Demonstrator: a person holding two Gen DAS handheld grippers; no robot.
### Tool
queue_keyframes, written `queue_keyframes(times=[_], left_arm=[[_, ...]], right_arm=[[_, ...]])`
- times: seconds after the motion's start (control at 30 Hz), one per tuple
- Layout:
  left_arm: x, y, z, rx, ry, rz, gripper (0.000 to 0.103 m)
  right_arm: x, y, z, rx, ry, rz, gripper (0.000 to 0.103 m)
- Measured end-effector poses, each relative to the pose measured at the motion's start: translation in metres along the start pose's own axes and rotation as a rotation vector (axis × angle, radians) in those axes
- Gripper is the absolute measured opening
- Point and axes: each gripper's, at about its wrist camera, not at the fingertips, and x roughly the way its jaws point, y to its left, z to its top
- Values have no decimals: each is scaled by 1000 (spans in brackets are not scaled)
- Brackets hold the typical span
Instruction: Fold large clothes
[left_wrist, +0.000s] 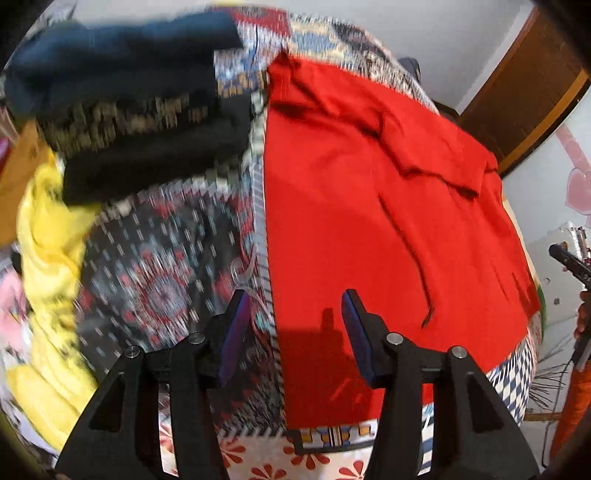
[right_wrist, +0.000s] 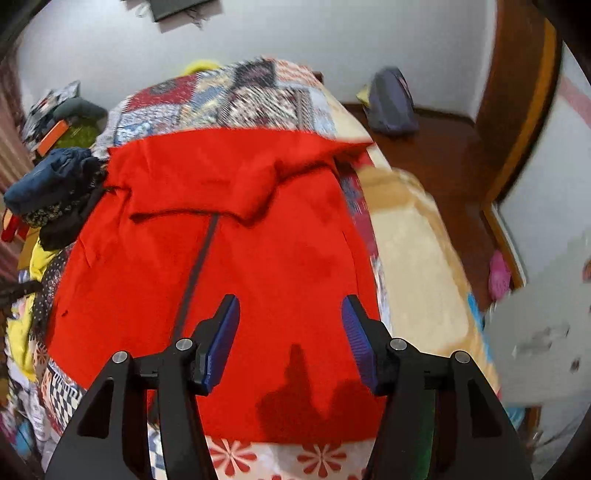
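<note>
Red garment (right_wrist: 236, 295) lies on the patchwork bedspread (right_wrist: 236, 96) (both tongs (left_wrist: 295, 332) (right_wrist: 290, 339) gape, holding nothing).

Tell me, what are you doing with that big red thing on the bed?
A person holds a two-finger gripper in each hand, folding clothes. The red garment lies spread on the patterned quilt, its top part already turned down. The left gripper and right gripper both hover open above its near edge, gripping nothing. A stack of dark folded clothes sits to the left, beside something yellow.
</note>
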Motion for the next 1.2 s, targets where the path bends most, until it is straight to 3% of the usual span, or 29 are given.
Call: queue_keyframes(times=[0.23,0.4,0.5,0.67,0.77,1.0,1.1,1.2], left_arm=[[30,1,-31,-43,75,-68,51],[34,9,-40,-124,52,-147,51],[31,9,-44,-124,38,-158,50],[21,-7,-46,-52,13,-145,8],[18,-15,-42,-23,-3,-141,4],[-6,-25,-14,-2,-97,-157,4],[-16,-29,-1,5,-138,-167,4],[-23,-35,11,13,-164,-168,4]], right_arm=[[15,-31,-33,120,73,-15,54],[28,-46,-47,173,118,-21,54],[32,-50,-50,184,112,-28,54],[34,-49,-50,189,81,-20,56],[32,-44,-50,141,85,-23,54],[48,-44,-52,114,79,-78,33],[51,-38,-48,90,72,-105,12],[50,-36,-39,90,79,-57,10]])
